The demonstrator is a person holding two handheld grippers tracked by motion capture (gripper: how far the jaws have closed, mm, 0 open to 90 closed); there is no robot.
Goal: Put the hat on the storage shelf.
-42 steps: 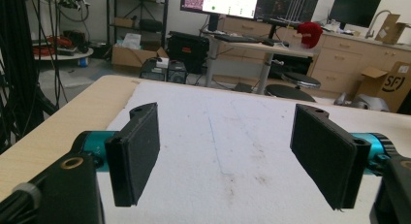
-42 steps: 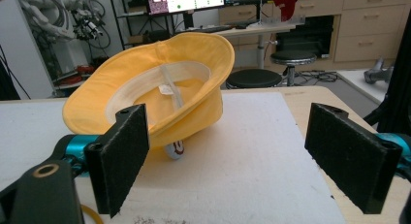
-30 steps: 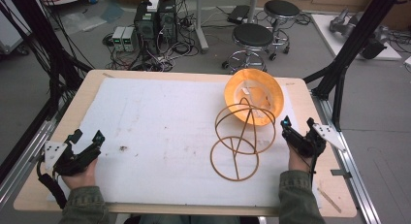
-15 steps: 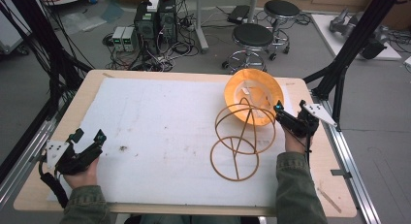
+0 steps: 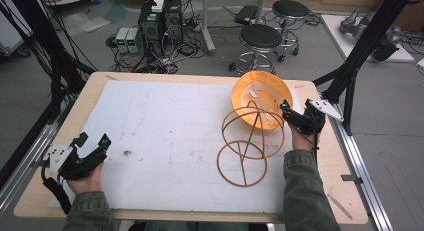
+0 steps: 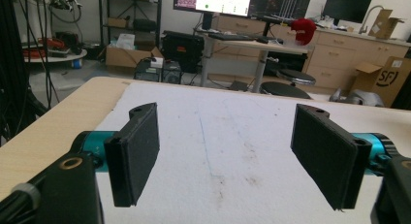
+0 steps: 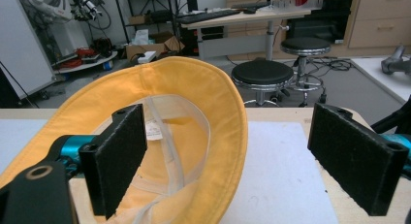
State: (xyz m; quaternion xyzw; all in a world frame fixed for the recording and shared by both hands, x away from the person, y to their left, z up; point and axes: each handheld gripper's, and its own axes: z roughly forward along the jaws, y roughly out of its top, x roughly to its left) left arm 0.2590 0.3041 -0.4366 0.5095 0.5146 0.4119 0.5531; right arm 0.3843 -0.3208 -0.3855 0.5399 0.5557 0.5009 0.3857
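An orange-yellow hat [image 5: 257,93] lies crown down at the far right of the white mat [image 5: 165,126]. It leans against a gold wire stand [image 5: 248,141] made of rings on a pole. My right gripper [image 5: 298,109] is open at the hat's right side. In the right gripper view the hat [image 7: 194,88] has its rim between the jaws of my right gripper [image 7: 240,153], with the left pad [image 7: 121,161] inside the hat and the right pad [image 7: 356,158] outside. My left gripper [image 5: 93,140] rests open at the mat's near left, and nothing lies between the jaws of my left gripper [image 6: 232,151].
The wooden table [image 5: 325,161] has bare strips around the mat. Black frame struts [image 5: 357,58] rise close to its right edge. Stools [image 5: 260,38] and computer boxes [image 5: 160,21] stand on the floor beyond the far edge.
My right gripper has moved forward and left from the near right up to the hat, so its jaws now straddle the rim. The left gripper has stayed put.
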